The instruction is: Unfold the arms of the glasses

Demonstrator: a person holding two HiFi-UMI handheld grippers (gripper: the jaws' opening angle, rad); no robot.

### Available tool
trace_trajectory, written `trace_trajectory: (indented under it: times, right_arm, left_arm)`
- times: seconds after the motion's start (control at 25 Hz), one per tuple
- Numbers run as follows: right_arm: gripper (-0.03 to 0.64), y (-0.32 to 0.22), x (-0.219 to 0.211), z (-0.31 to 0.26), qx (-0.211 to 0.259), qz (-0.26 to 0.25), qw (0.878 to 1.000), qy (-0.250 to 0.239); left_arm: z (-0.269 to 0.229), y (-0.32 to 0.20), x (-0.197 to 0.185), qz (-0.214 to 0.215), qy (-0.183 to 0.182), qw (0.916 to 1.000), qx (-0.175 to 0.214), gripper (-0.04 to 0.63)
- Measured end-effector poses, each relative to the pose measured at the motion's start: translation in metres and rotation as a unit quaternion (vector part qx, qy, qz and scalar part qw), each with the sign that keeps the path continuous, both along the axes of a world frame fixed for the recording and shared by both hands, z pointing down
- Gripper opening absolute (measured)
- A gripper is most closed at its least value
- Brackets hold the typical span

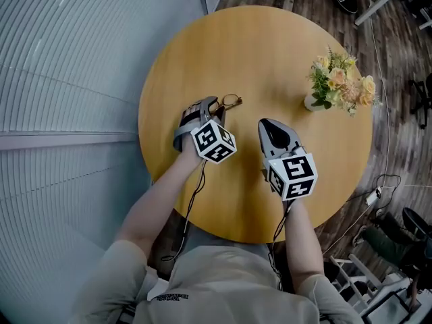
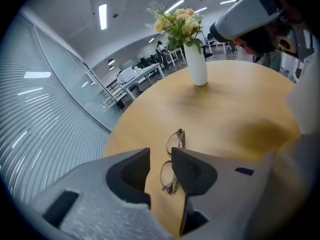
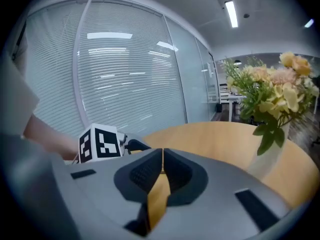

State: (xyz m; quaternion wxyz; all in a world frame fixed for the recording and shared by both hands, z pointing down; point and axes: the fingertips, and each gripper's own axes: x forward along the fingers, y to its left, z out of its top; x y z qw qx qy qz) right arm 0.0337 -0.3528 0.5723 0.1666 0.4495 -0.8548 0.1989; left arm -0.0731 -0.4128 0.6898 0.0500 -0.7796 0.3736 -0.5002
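A round table [image 1: 270, 59] with a smooth, light yellow-brown wooden top fills the middle of the head view. Its surface is plain and matte, with a thin rim of the same colour.

Two things rest directly on it. A pair of glasses [image 1: 230, 102] with a thin metal frame and rounded lenses lies flat on the wood, left of the table's centre. A small white vase [image 1: 312, 102] stands upright near the right edge, holding a bunch of yellow and pale pink flowers [image 1: 341, 83] with green leaves. The glasses and the vase are well apart, with bare wood between them.
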Motion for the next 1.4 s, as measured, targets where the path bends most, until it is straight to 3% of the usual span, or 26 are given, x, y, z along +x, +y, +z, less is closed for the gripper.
trace_trajectory:
  times: [0.32, 0.48, 0.64, 0.8, 0.92, 1.08, 1.2, 1.4]
  right_arm:
    - [0.031, 0.006, 0.004, 0.030, -0.036, 0.007, 0.999, -0.022]
    - [0.032, 0.014, 0.009, 0.043, -0.052, 0.011, 0.998, -0.026]
    - [0.032, 0.022, 0.016, 0.048, -0.059, 0.016, 0.998, -0.032]
    - [0.031, 0.030, 0.021, 0.053, -0.066, 0.019, 0.997, -0.030]
    - [0.031, 0.034, 0.024, 0.050, -0.065, 0.019, 0.997, -0.031]
    - [0.031, 0.038, 0.027, 0.042, -0.057, 0.016, 0.998, -0.030]
    - [0.031, 0.040, 0.030, 0.030, -0.046, 0.018, 0.998, -0.032]
    - [0.032, 0.039, 0.039, -0.007, -0.011, 0.021, 0.999, -0.034]
  left_arm:
    - [0.057, -0.004, 0.004, 0.034, -0.058, 0.9964, -0.052, 0.146]
    - [0.070, -0.009, 0.006, 0.032, -0.061, 0.9960, -0.057, 0.146]
    - [0.073, -0.013, 0.005, 0.027, -0.057, 0.9969, -0.046, 0.132]
    - [0.068, -0.021, 0.009, 0.038, -0.066, 0.9971, 0.000, 0.062]
    - [0.067, -0.022, 0.009, 0.036, -0.067, 0.9970, 0.011, 0.051]
    - [0.058, -0.021, 0.010, 0.020, -0.050, 0.9985, 0.009, 0.041]
    - [0.027, -0.020, 0.015, 0.013, -0.021, 0.9990, 0.038, 0.040]
    - [-0.046, -0.012, 0.023, -0.014, 0.079, 0.9942, 0.072, 0.040]
